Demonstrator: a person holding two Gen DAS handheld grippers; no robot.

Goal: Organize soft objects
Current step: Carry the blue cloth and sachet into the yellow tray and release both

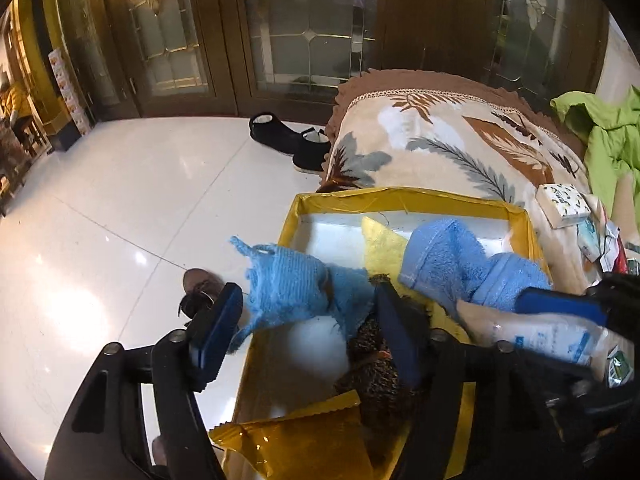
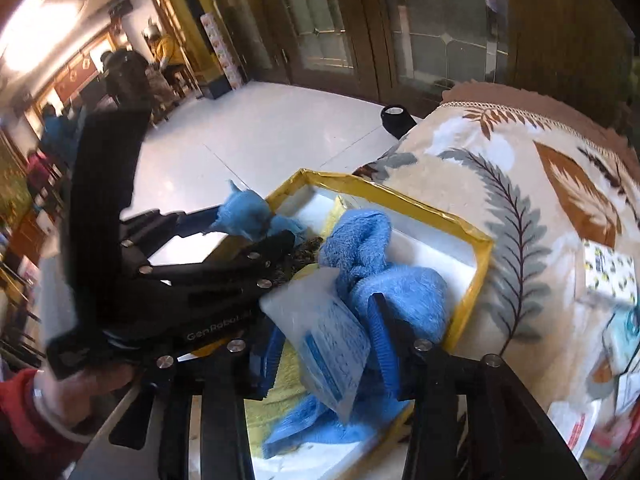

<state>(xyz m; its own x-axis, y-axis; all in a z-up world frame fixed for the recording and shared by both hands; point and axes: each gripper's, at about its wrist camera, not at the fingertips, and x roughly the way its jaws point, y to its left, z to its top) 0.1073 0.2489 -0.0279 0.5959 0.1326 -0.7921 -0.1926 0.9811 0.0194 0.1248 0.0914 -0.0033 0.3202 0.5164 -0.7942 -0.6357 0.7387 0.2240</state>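
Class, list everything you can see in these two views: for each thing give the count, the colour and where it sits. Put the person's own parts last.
box: one, yellow rim, white inside, at the blanket's edge
blue towel: one, in the box, right side
knitted cloth: one, light blue, over the box's left rim
yellow cloth: one, on the box floor
dark speckled item: one, brown-black, in the box
plastic packet: one, white with blue print, between the right gripper's fingers
amber wrapper: one, near box corner
blanket: one, beige, leaf pattern
shoes: two, black, on the floor
green cloth: one, far right
left gripper: black, blue pads, open
right gripper: black, around the packet
hand: one, red sleeve
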